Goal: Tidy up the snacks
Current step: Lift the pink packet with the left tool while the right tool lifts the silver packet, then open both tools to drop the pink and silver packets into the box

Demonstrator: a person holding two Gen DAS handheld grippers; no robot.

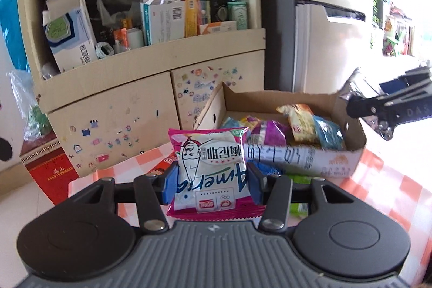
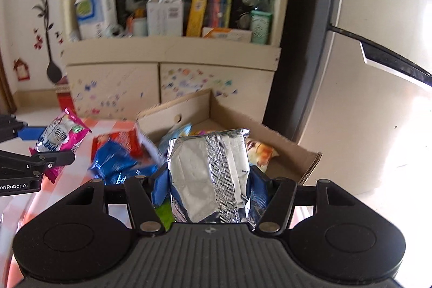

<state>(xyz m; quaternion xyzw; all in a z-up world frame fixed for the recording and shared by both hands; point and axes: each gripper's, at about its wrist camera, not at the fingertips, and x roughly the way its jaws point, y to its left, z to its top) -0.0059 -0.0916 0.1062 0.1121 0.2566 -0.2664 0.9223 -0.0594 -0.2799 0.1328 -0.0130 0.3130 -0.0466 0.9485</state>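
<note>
Both claws are loaded: the left gripper (image 1: 210, 181) is clamped on a pink-and-white snack packet (image 1: 209, 166) mid-frame, the right gripper (image 2: 208, 186) pinches a silver foil bag (image 2: 208, 174), both held near the cardboard box (image 1: 348, 136), presumably for dropping in.

You're holding a pink-and-white snack packet (image 1: 210, 166) upright; a silver foil pouch (image 2: 209, 177) is hanging over the snack-filled cardboard box (image 1: 348, 136).

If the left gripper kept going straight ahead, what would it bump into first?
Probably the cardboard box. The left gripper, shut on a pink snack packet, points at its near-left corner. Depth is hard to judge; it might pass over the rim onto the snacks inside.
</note>
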